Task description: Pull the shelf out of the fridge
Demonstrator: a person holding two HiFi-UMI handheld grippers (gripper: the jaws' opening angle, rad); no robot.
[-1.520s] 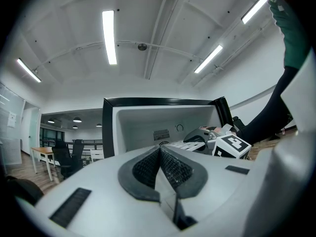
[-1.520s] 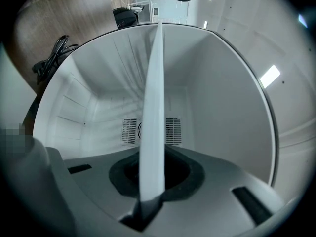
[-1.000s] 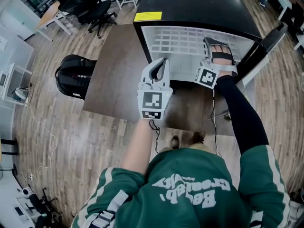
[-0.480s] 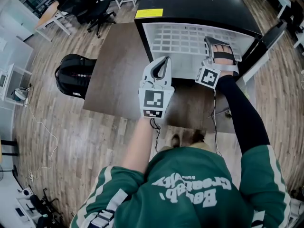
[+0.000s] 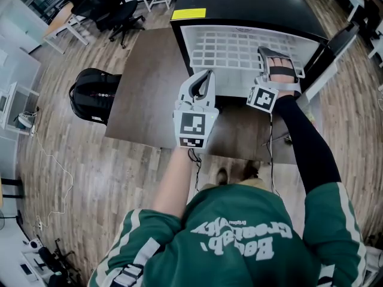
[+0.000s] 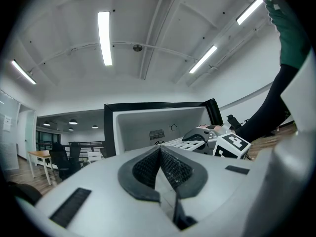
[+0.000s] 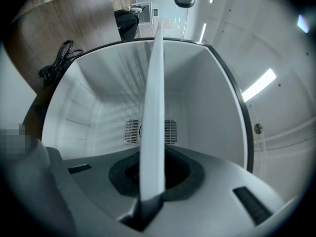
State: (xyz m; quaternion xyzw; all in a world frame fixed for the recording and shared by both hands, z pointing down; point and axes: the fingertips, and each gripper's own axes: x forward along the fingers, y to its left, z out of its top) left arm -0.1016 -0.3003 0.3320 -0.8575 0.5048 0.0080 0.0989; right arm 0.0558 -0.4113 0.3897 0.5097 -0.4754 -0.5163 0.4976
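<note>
The white wire-grid shelf (image 5: 239, 52) sticks out of the front of the black mini fridge (image 5: 251, 5). My right gripper (image 5: 272, 57) is shut on the shelf's front right part. In the right gripper view the shelf (image 7: 153, 107) runs edge-on between the jaws of that gripper (image 7: 150, 181), with the white fridge interior (image 7: 207, 107) behind. My left gripper (image 5: 203, 78) hovers in front of the shelf's left part, shut on nothing. In the left gripper view its pads (image 6: 159, 152) meet, and beyond them are the shelf (image 6: 185, 143) and the right gripper (image 6: 207, 137).
The fridge stands on a brown board (image 5: 149, 88) on the wood floor. Its door (image 5: 332, 55) hangs open to the right. A black bag (image 5: 96, 94) lies to the left, office chairs (image 5: 114, 11) stand at the far left, and cables (image 5: 272, 142) trail near my feet.
</note>
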